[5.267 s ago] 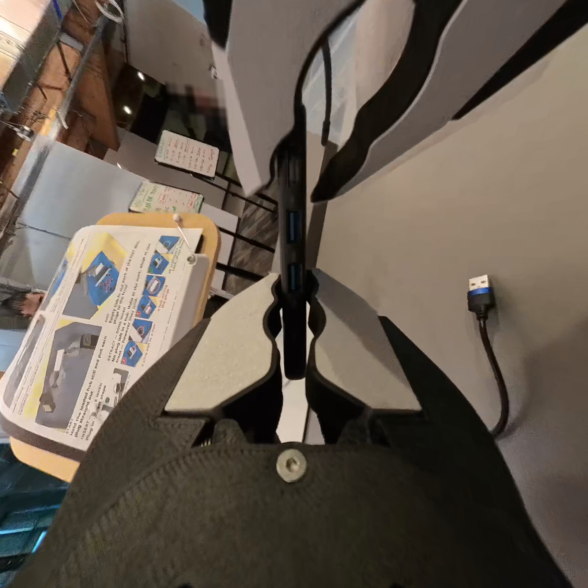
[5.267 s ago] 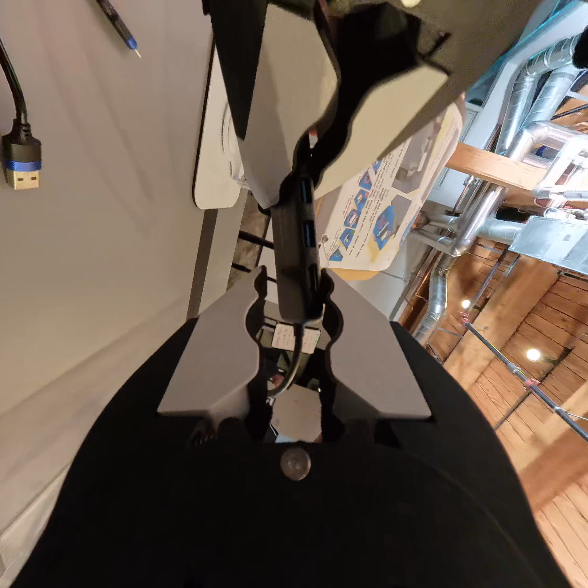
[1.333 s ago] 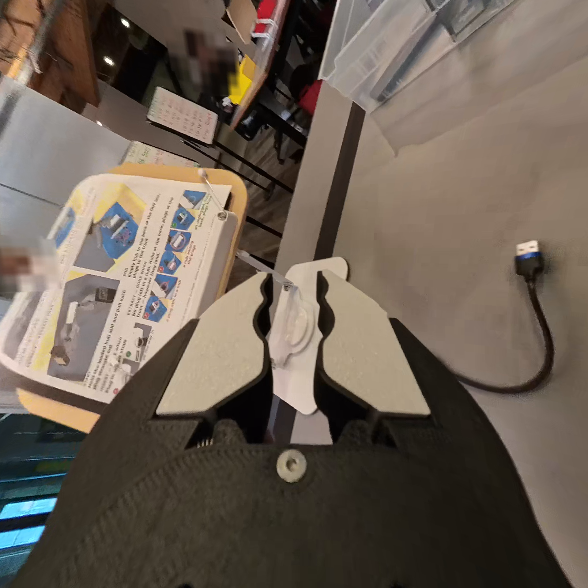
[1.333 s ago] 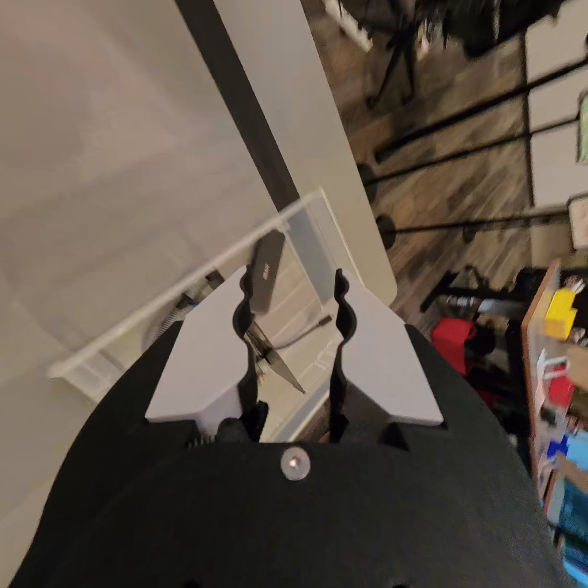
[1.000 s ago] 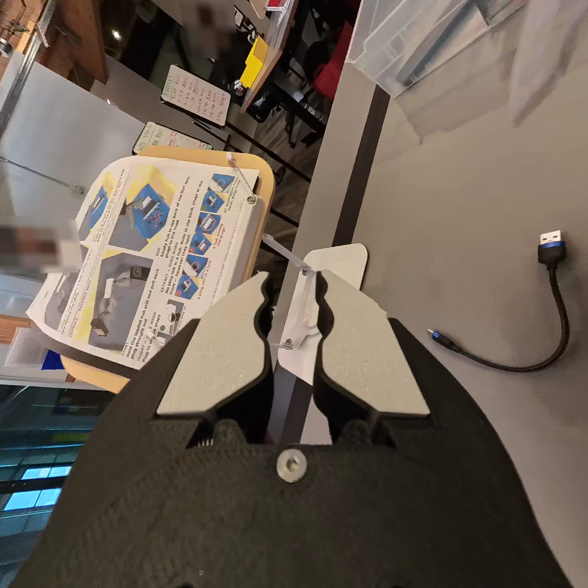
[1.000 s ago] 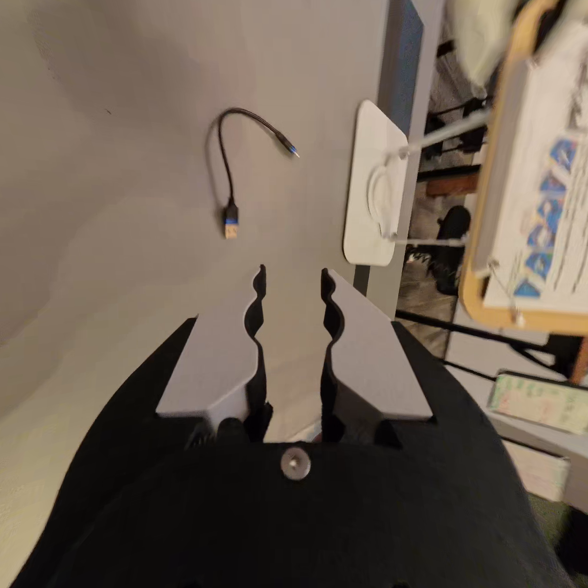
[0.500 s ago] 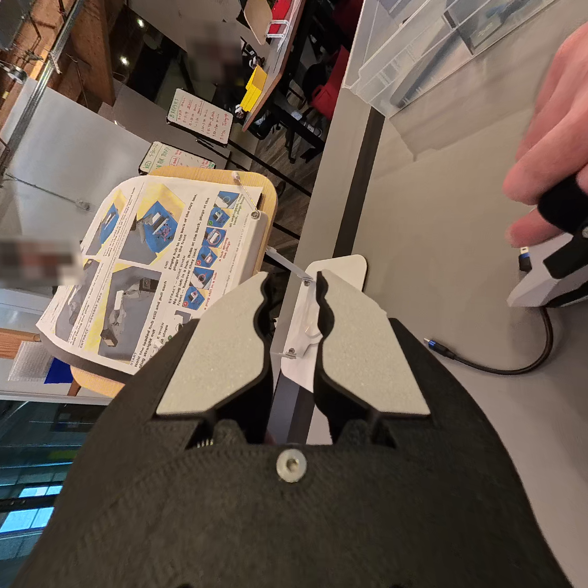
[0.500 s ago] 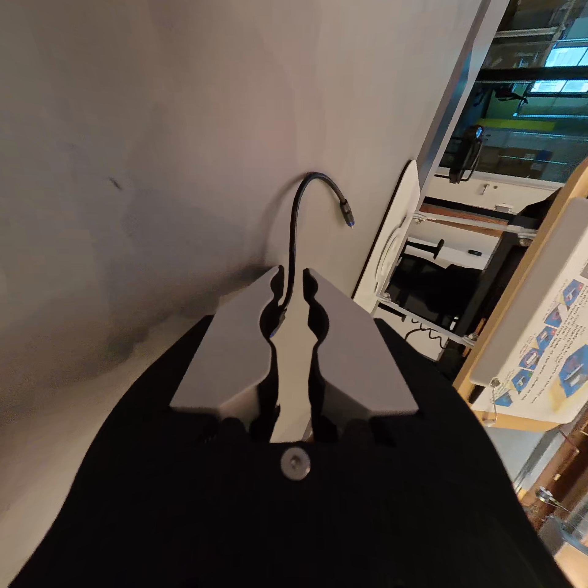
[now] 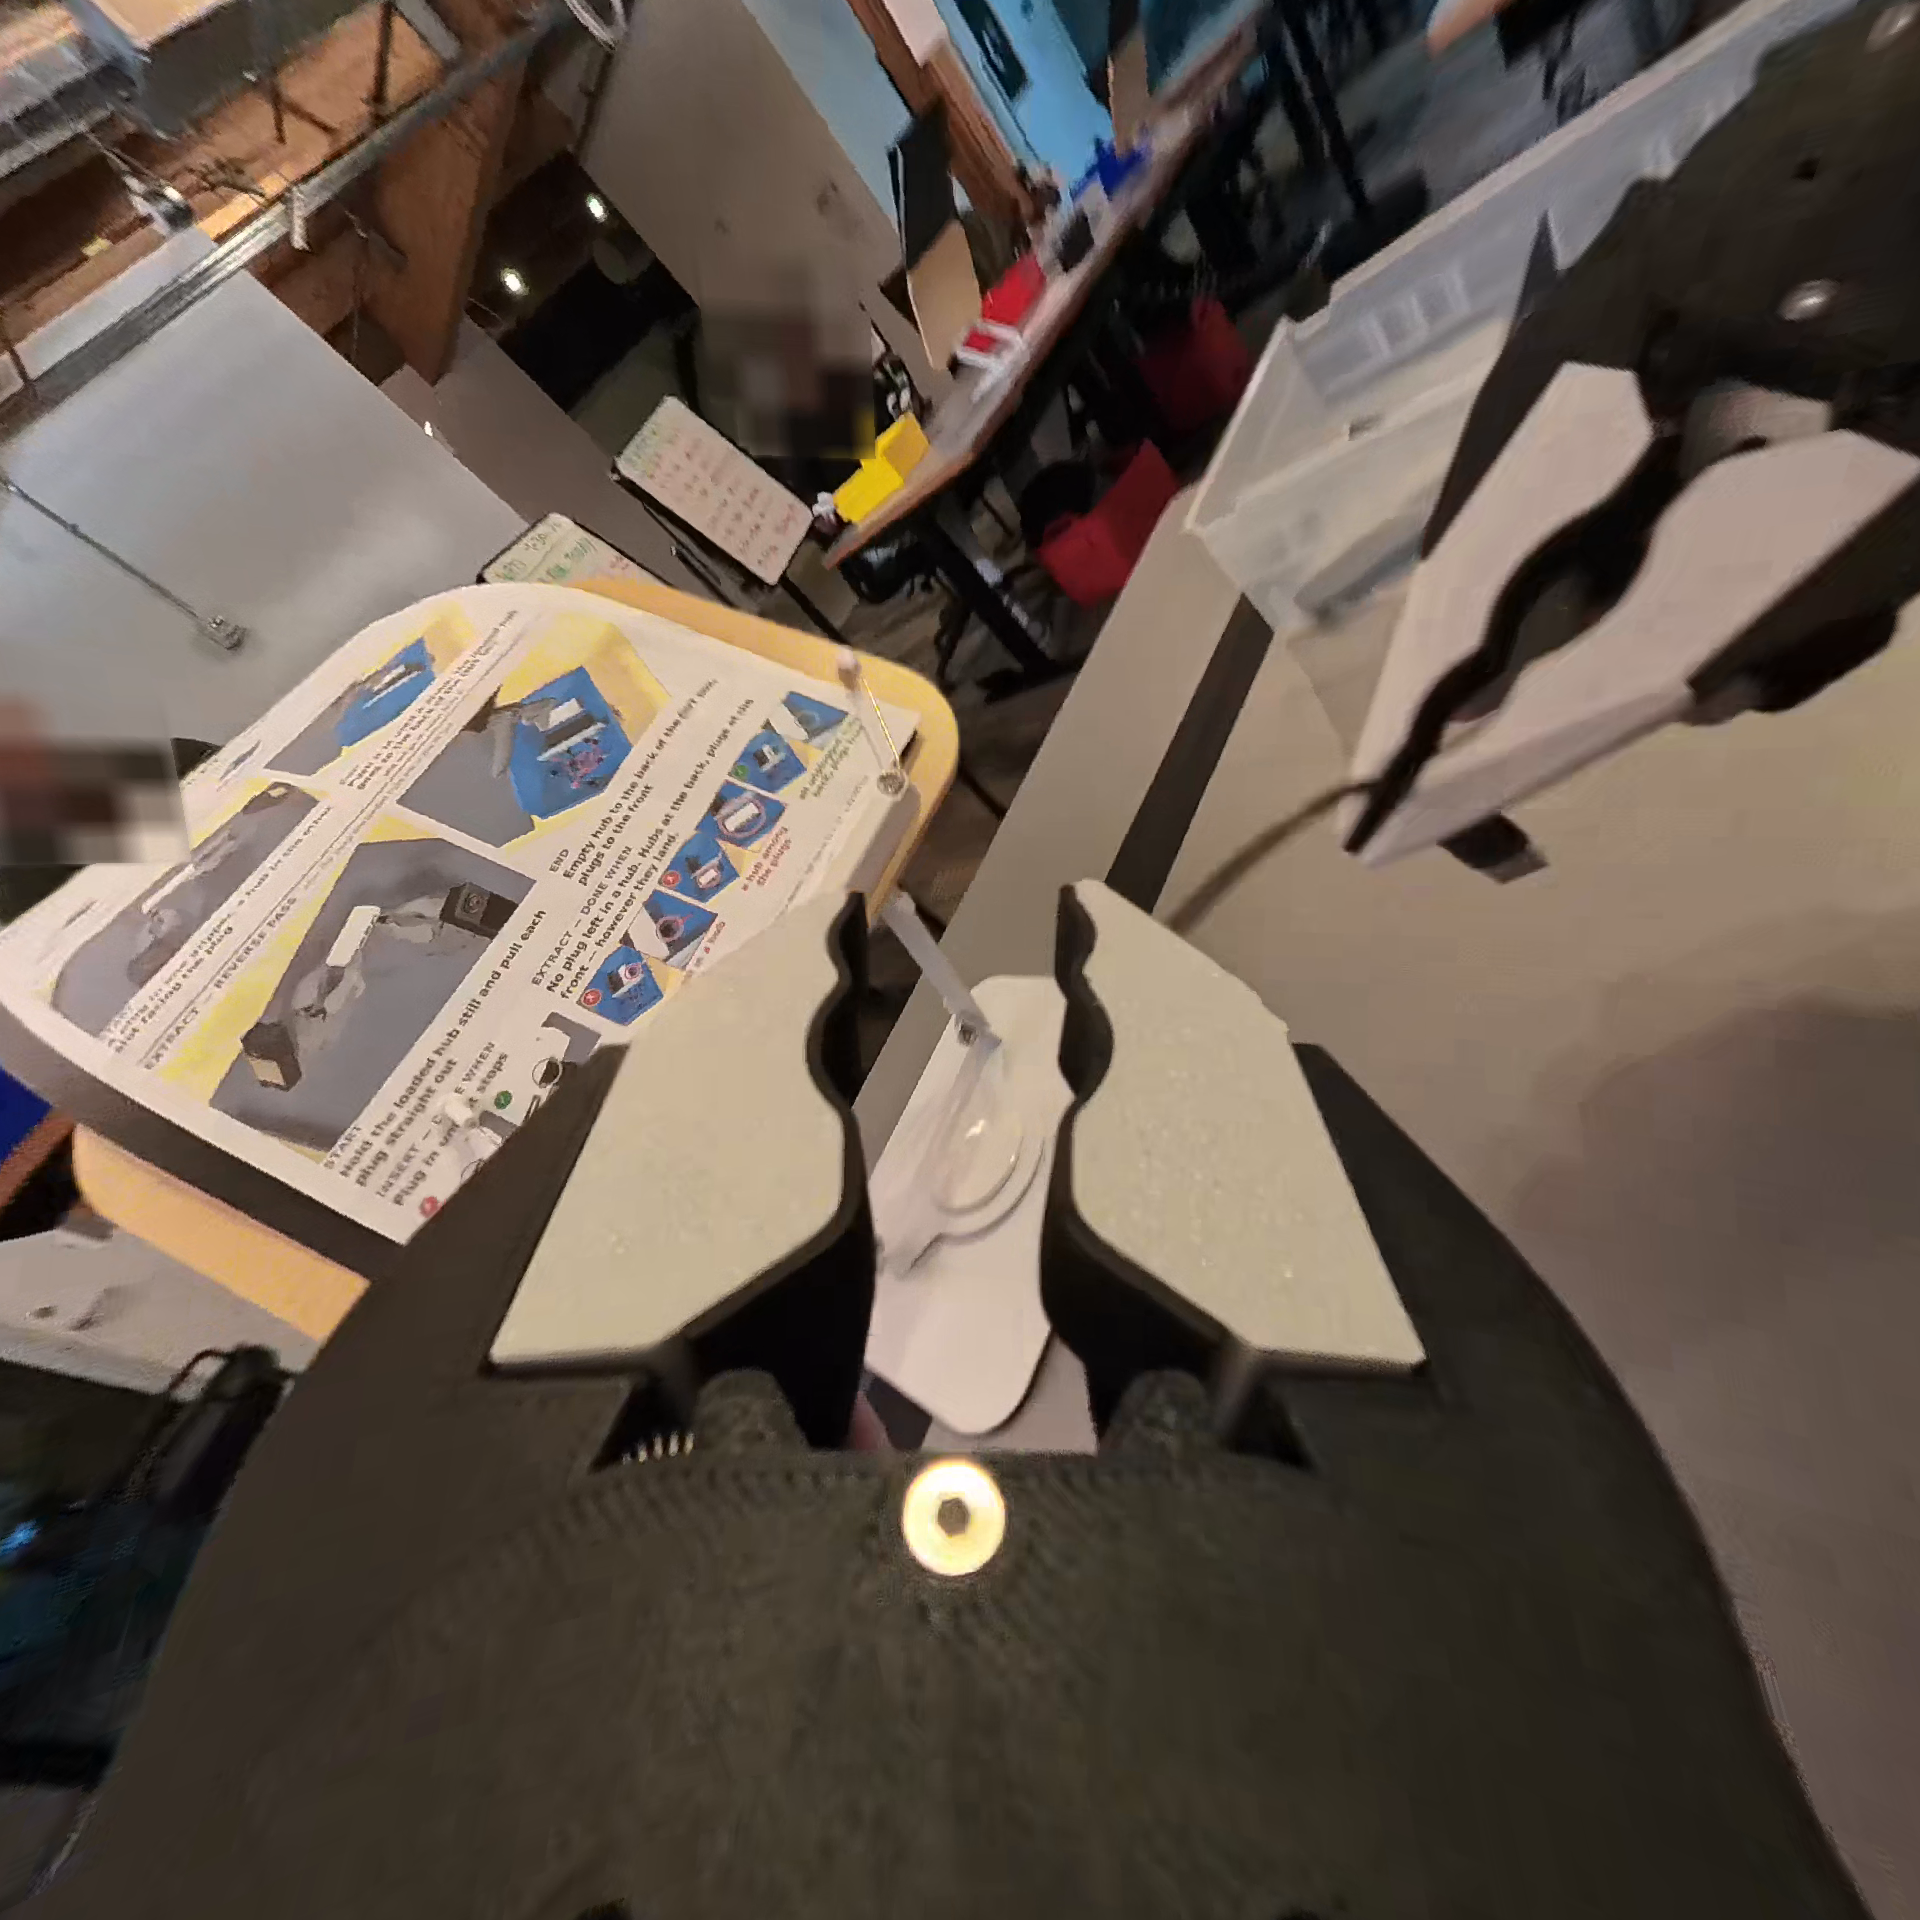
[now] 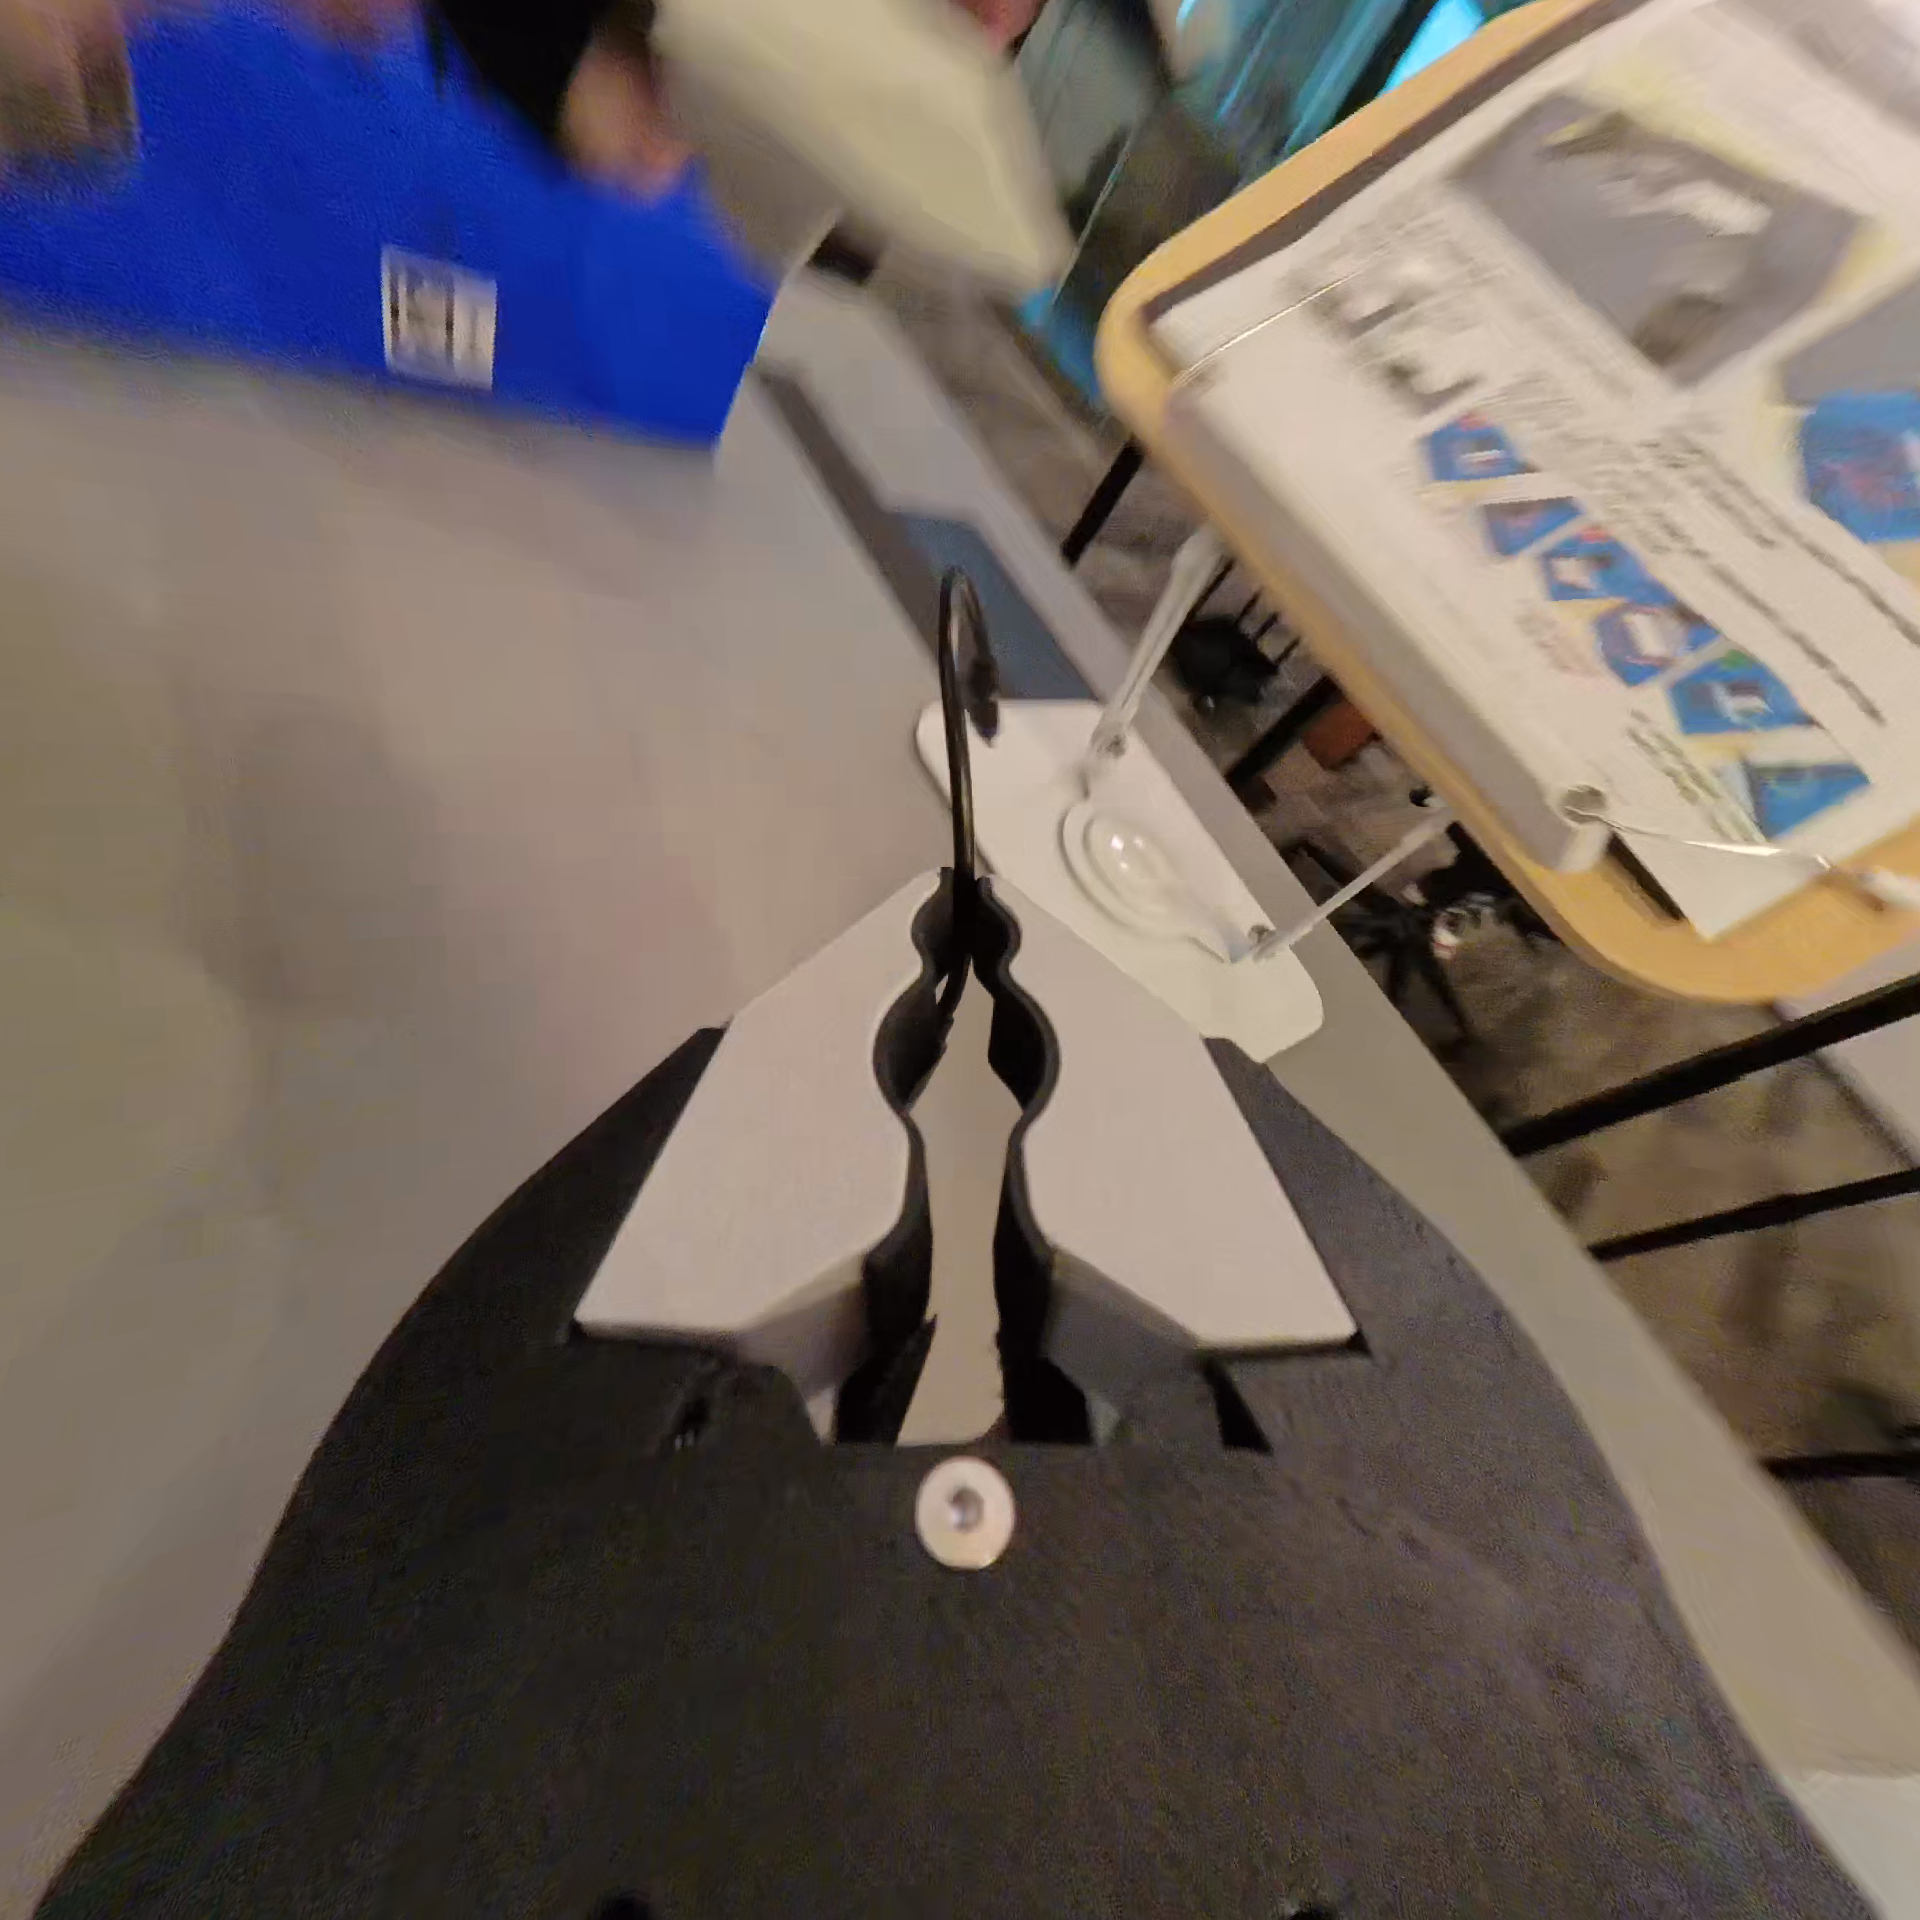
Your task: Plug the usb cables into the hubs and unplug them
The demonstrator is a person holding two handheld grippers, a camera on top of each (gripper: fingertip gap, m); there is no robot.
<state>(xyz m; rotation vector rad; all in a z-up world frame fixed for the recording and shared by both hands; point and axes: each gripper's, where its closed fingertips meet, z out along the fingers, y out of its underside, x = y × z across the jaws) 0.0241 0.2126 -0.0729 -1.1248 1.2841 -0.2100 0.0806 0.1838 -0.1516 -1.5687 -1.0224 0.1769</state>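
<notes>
The right claw pinches the black cable tight, up off the table. The left claw is open and empty. No hub is in sight, so I think the plugging is still to do.

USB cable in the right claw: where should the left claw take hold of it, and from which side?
Likely the small plug at its free end: stiff housing, unlike the limp middle. The USB cable arcs up from the shut right claw and hooks over, so bring the open left claw from beyond that tip.
</notes>
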